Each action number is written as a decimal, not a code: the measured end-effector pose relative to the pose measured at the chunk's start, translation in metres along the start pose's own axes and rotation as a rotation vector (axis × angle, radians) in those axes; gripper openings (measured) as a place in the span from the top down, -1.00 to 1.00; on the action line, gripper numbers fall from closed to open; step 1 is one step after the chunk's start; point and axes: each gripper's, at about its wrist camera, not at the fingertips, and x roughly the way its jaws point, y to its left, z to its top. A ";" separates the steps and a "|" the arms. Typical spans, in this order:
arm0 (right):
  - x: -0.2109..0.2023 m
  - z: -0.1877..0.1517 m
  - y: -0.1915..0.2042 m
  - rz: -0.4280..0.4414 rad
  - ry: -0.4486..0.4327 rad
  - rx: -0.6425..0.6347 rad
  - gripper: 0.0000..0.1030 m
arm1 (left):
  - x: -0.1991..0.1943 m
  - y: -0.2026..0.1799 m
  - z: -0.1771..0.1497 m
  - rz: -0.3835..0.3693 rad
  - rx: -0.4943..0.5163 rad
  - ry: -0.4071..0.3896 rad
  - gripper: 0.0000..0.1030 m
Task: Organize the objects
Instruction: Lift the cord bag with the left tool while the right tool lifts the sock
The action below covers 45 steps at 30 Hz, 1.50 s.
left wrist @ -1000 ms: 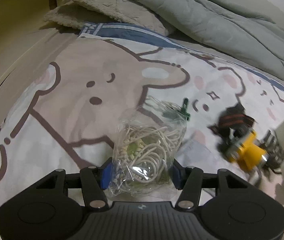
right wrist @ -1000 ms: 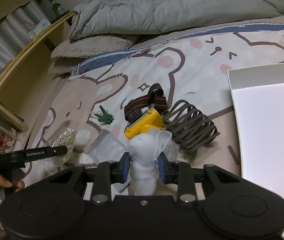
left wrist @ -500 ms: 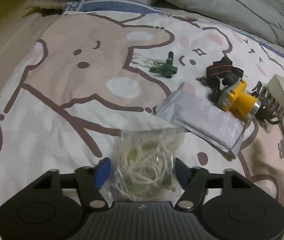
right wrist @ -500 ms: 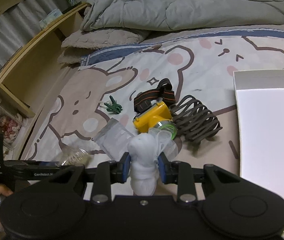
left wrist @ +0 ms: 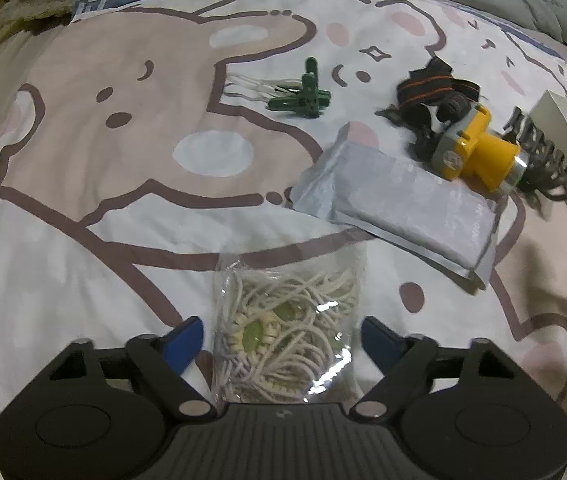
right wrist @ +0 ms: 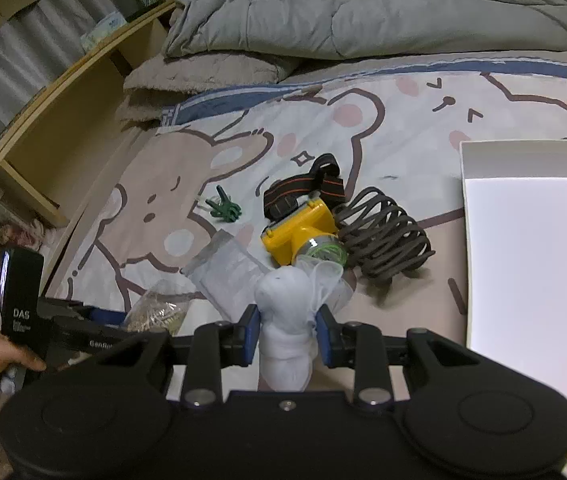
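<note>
A clear bag of white cord and beads [left wrist: 283, 312] lies on the cartoon-bear bedsheet [left wrist: 95, 160]. My left gripper [left wrist: 282, 340] points steeply down over it and is open: its blue pads [left wrist: 183, 340] stand clear of the bag on both sides. In the right wrist view the same bag [right wrist: 155, 308] shows at the lower left. My right gripper [right wrist: 288, 334] is shut on a white soft bundle with mesh frill [right wrist: 283, 300], held above the sheet.
A silver-grey pouch [left wrist: 399, 204], a yellow headlamp with a strap [right wrist: 299, 228], green clips [left wrist: 303, 96] and a dark coiled cord [right wrist: 383, 236] lie mid-bed. A white tray [right wrist: 531, 260] sits at the right. A grey duvet [right wrist: 363, 8] is behind and a wooden shelf [right wrist: 63, 92] at the left.
My left gripper tipped further down and lowered the bag onto the sheet, and its jaws spread away from the bag. The right gripper kept its hold on the white bundle.
</note>
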 end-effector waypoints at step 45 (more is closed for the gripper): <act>-0.081 0.027 -0.018 -0.111 -0.267 -0.137 0.39 | -0.127 -0.106 0.024 -0.058 -0.034 -0.478 -0.14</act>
